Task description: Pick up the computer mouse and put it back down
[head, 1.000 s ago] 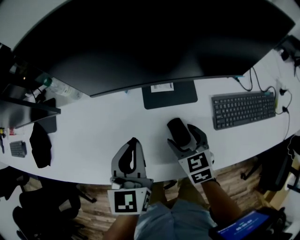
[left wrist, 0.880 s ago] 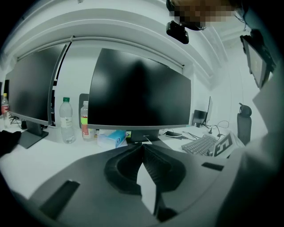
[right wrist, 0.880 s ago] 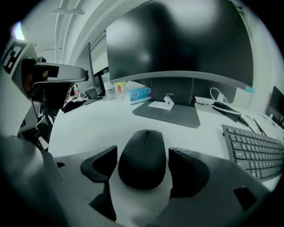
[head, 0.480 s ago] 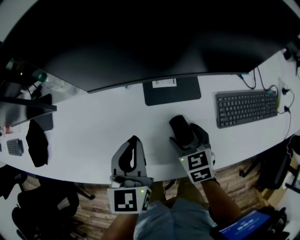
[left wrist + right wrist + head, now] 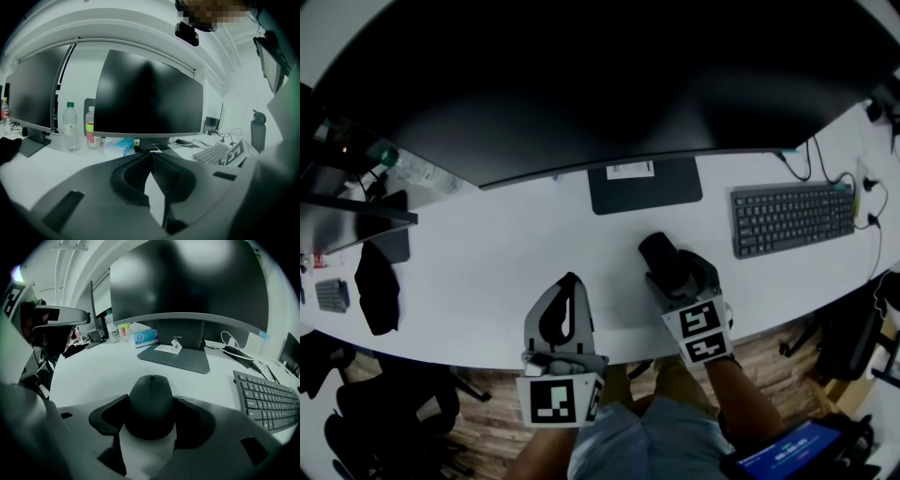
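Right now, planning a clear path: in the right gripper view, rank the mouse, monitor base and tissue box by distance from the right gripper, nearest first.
1. Computer mouse: between the jaws of the right gripper, which have just been closing onto it.
2. Monitor base: ahead, centre of the desk.
3. Tissue box: farther back, to the left.

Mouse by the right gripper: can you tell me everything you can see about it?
The mouse is black, smooth and rounded, and looks like matte plastic. It has a small scroll wheel set in a slit near its front end. It lies flat on the white desk, its front pointing away towards the monitor stand, with the keyboard off to its right. The right gripper is around its back half: the jaws have just been closing and sit against both its sides.
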